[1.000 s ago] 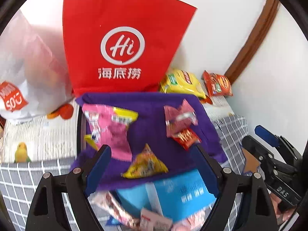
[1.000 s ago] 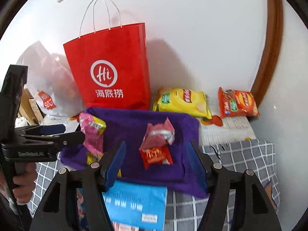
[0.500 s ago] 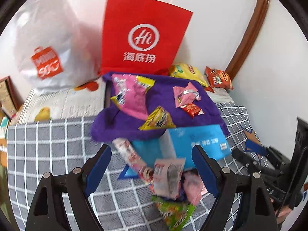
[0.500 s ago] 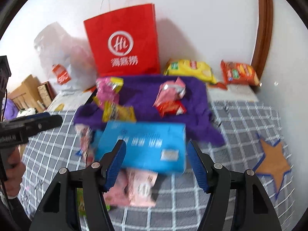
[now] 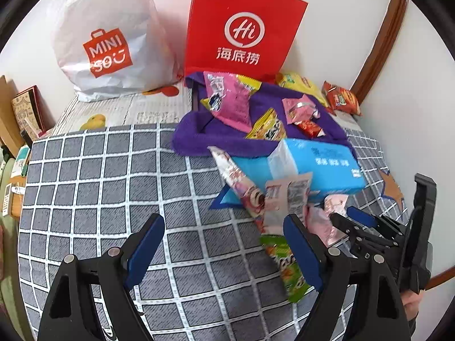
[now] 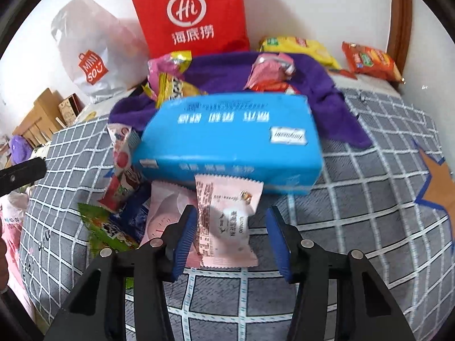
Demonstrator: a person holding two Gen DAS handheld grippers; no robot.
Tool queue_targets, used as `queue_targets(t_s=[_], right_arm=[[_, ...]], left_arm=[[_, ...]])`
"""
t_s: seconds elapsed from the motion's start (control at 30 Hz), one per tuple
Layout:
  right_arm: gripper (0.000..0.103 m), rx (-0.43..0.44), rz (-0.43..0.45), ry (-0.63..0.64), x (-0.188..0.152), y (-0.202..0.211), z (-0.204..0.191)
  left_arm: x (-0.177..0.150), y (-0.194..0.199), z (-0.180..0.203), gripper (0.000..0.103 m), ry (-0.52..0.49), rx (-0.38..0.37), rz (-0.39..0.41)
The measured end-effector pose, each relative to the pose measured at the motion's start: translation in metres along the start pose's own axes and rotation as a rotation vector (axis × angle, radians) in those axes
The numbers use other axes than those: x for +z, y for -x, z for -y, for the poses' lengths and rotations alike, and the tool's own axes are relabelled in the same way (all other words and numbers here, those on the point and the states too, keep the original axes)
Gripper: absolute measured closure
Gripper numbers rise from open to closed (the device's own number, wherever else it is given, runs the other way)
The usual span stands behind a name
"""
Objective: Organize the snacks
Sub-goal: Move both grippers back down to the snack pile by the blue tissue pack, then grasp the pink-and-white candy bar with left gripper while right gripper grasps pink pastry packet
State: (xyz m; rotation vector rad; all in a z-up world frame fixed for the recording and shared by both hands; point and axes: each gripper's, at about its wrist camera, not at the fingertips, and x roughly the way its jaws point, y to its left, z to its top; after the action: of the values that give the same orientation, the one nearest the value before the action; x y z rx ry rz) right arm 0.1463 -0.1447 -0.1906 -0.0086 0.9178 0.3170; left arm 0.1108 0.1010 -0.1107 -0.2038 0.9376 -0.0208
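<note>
Task early: 4 snacks lie on purple towel [image 5: 227, 139]; loose pile beside blue box [image 6: 227, 142] remains. Right tool [image 6: 231, 238] spread around pink packet [image 6: 227, 221]; left tool [image 5: 224, 244] spread, empty.

The right gripper [image 6: 231, 234] gapes around a pale pink snack packet [image 6: 227, 221], seemingly touching the blue rectangular carton [image 6: 230, 142].

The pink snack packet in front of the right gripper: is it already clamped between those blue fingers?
No. The pink snack packet lies flat on the checked cloth between the open right gripper, whose fingers stand apart from it.
</note>
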Motion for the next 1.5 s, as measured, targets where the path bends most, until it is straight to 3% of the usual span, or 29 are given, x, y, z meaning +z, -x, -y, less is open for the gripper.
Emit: queue_targets(t_s=[0.13, 0.23, 0.3, 0.4, 0.63, 0.8, 0.9, 1.0, 1.07, 1.27, 1.37, 1.5], right_arm=[[0.052, 0.005, -0.026, -0.010, -0.004, -0.017, -0.002], [0.051, -0.054, 0.005, 0.033, -0.004, -0.020, -0.009], [0.061, -0.085, 0.017, 0.050, -0.004, -0.020, -0.011], [0.069, -0.097, 0.028, 0.096, -0.007, -0.015, -0.009], [0.068, -0.194, 0.075, 0.076, -0.017, -0.001, 0.030], [0.067, -0.180, 0.092, 0.045, -0.022, -0.006, 0.040], [0.067, -0.174, 0.090, 0.042, -0.021, -0.007, 0.042], [0.067, -0.164, 0.088, 0.034, -0.021, -0.008, 0.043], [0.067, -0.153, 0.088, 0.025, -0.020, -0.008, 0.045], [0.067, -0.160, 0.088, 0.031, -0.021, -0.008, 0.044], [0.066, -0.160, 0.088, 0.031, -0.021, -0.008, 0.045], [0.065, -0.162, 0.087, 0.037, -0.022, -0.008, 0.043]], left_arm=[[-0.003, -0.007, -0.006, 0.019, 0.013, -0.010, -0.012], [-0.003, -0.014, -0.007, 0.019, 0.023, -0.014, -0.023], [-0.002, -0.020, -0.007, 0.019, 0.032, -0.016, -0.029], [0.000, -0.028, -0.006, 0.019, 0.038, -0.014, -0.035], [0.009, -0.053, 0.006, 0.019, 0.034, 0.004, -0.054], [0.021, -0.082, 0.016, 0.019, 0.071, 0.012, -0.084], [0.024, -0.098, 0.017, 0.029, 0.092, 0.034, -0.108], [0.024, -0.107, 0.017, 0.043, 0.107, -0.001, -0.123], [0.025, -0.106, 0.021, 0.074, 0.065, -0.046, -0.122], [0.025, -0.072, 0.015, 0.084, 0.031, -0.058, -0.117], [0.022, -0.052, 0.006, 0.084, 0.020, -0.023, -0.117], [0.014, -0.043, -0.018, 0.084, 0.063, -0.039, -0.145]])
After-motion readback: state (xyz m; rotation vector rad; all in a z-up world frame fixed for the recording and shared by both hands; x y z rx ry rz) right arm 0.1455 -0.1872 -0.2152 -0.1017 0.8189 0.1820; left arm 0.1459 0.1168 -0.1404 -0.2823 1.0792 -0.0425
